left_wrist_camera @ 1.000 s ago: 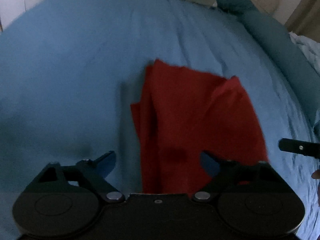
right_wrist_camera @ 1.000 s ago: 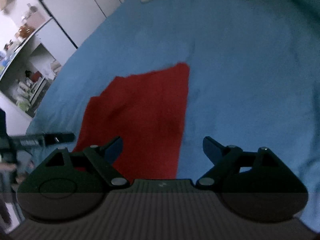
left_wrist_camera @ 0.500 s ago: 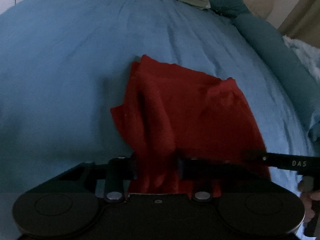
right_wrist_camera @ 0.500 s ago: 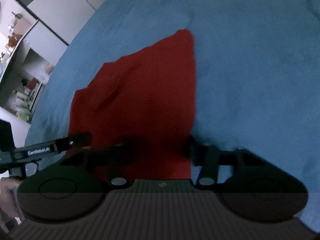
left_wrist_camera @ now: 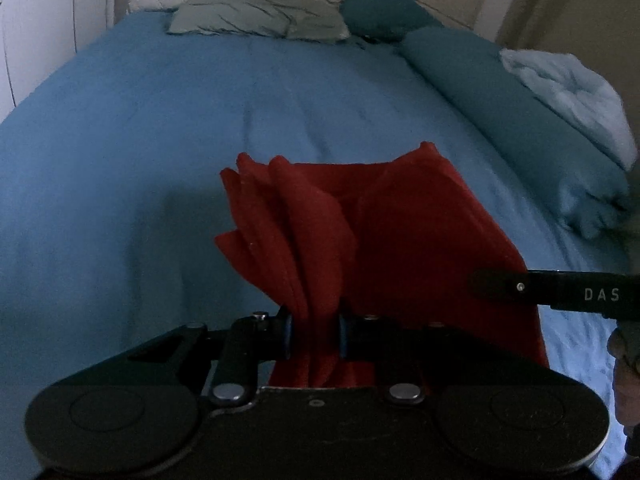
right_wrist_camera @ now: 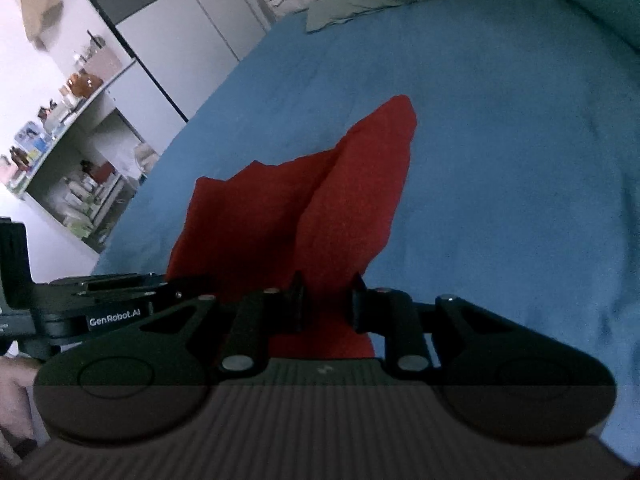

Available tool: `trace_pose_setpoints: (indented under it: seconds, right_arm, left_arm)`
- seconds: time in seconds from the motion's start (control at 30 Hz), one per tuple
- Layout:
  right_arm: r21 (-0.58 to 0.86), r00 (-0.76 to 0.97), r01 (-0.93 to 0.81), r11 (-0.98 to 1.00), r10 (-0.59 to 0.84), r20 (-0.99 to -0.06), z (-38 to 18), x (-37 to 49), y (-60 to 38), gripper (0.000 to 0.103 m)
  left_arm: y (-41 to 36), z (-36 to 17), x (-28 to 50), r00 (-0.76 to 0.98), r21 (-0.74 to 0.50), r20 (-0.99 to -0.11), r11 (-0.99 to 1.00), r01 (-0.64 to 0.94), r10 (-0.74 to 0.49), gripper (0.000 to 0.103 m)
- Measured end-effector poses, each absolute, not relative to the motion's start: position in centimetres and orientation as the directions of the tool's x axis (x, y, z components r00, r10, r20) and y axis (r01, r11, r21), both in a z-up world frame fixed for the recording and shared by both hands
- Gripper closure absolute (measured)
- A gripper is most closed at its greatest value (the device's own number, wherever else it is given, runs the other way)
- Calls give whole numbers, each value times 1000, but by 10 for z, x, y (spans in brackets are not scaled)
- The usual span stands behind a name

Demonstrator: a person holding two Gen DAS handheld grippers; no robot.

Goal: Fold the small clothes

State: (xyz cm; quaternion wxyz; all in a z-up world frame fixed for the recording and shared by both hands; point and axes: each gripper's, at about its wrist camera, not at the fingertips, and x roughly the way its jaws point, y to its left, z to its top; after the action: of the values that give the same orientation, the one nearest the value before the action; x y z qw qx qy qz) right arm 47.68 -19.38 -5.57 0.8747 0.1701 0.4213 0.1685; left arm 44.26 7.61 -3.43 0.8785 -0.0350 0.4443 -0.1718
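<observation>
The blue bed (left_wrist_camera: 160,128) fills nearly everything ahead of me, its cover smooth but for a few soft creases, and it runs back to a pale green pillow (left_wrist_camera: 260,20) lying flat at the far end, with a dark teal bolster (left_wrist_camera: 500,112) along the right edge and a light blue bundle of bedding (left_wrist_camera: 572,92) just beyond it. Off to the left in my right wrist view stand white shelves (right_wrist_camera: 76,128) crowded with small things too blurred to name. The red cloth (left_wrist_camera: 420,232) hangs in front of me, lifted at its near edge and trailing back down onto the blue cover — gathered into upright pleats on its left side, broader and flatter on its right. My left gripper (left_wrist_camera: 314,336) is closing on the pleated near corner, the fabric bunched between its blue pads (left_wrist_camera: 287,336) and pinched there. My right gripper (right_wrist_camera: 327,304) is closing too, with the other near corner of the same cloth (right_wrist_camera: 344,200) caught between its fingers — a ridge of red rises from that grip to a point further up the bed
</observation>
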Motion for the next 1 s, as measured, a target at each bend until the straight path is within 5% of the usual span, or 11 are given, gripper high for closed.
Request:
trace_pose_setpoints:
  seconds: [0.17, 0.37, 0.63, 0.67, 0.73, 0.8, 1.0]
  right_arm:
    - [432, 540, -107, 895, 417, -731, -60, 411, -239, 67]
    - [327, 505, -40, 944, 301, -809, -141, 364, -272, 60]
    - [345, 529, -102, 933, 344, -776, -142, 361, -285, 45]
    - [340, 532, -110, 934, 344, -773, -139, 360, -285, 41]
    - [328, 542, -119, 937, 338, -770, -128, 359, -288, 16]
    - [308, 566, -128, 943, 324, -758, -113, 353, -292, 2]
    - [226, 588, -135, 965, 261, -765, -113, 345, -297, 1]
  left_arm:
    - [37, -52, 389, 480, -232, -815, 942, 242, -324, 81]
    - [14, -116, 354, 445, -159, -866, 970, 186, -227, 78]
    - [-4, -111, 346, 477, -74, -868, 986, 151, -138, 69]
    - [-4, -107, 344, 485, -64, -865, 987, 147, -128, 67]
    - [2, -95, 341, 506, -44, -856, 990, 135, -107, 49]
    - [8, -85, 337, 535, -26, -841, 994, 111, -82, 12]
    - [35, -102, 324, 576, 1, -817, 998, 63, -36, 10]
